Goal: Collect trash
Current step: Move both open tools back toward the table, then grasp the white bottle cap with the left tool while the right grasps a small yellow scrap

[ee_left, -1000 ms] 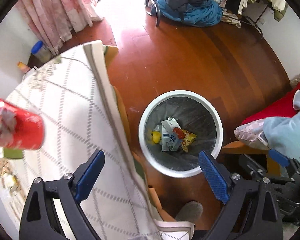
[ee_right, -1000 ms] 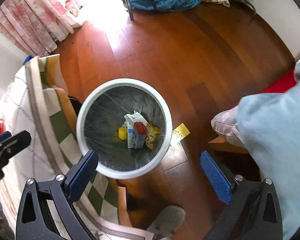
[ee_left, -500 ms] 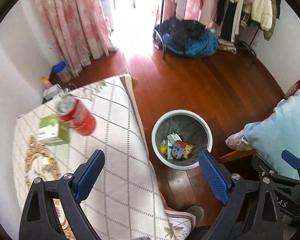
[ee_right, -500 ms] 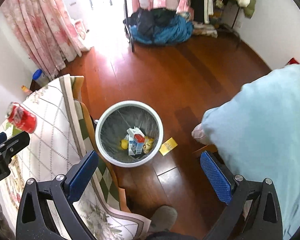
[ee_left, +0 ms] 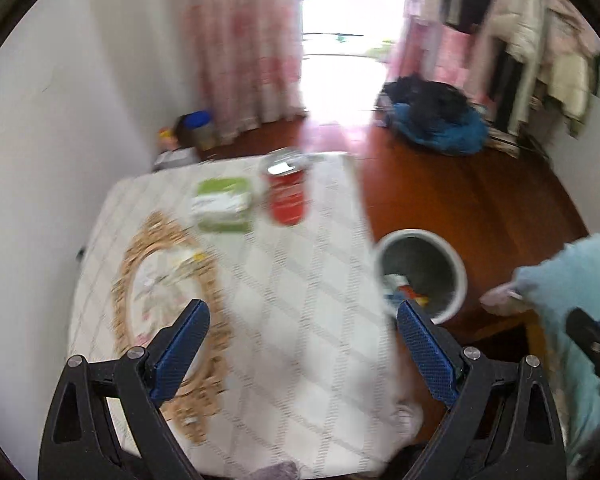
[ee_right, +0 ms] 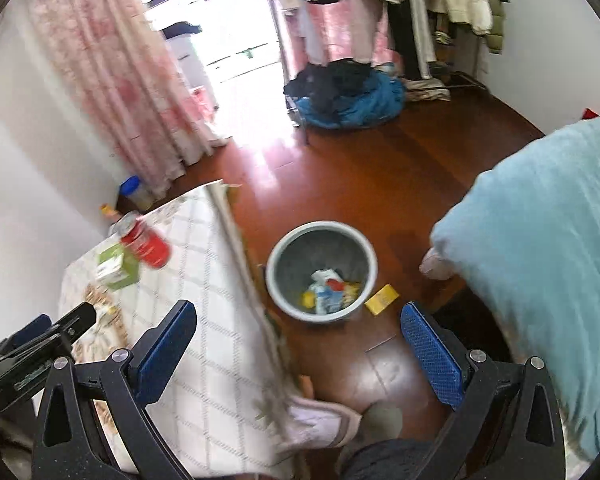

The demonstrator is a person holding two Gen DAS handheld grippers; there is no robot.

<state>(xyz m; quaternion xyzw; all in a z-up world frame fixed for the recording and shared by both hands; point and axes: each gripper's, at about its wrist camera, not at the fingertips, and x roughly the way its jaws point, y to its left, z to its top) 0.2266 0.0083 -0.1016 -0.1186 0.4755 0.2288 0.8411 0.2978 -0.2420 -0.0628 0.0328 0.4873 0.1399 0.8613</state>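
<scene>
Left wrist view: left hand-held gripper (ee_left: 300, 344) gapes empty; advance to can (ee_left: 287, 190) ahead, straddle its body, then clamp.

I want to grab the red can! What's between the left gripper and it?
Only bare tablecloth, seen in the left wrist view. The left gripper is open; the red can stands beside a green box.
</scene>
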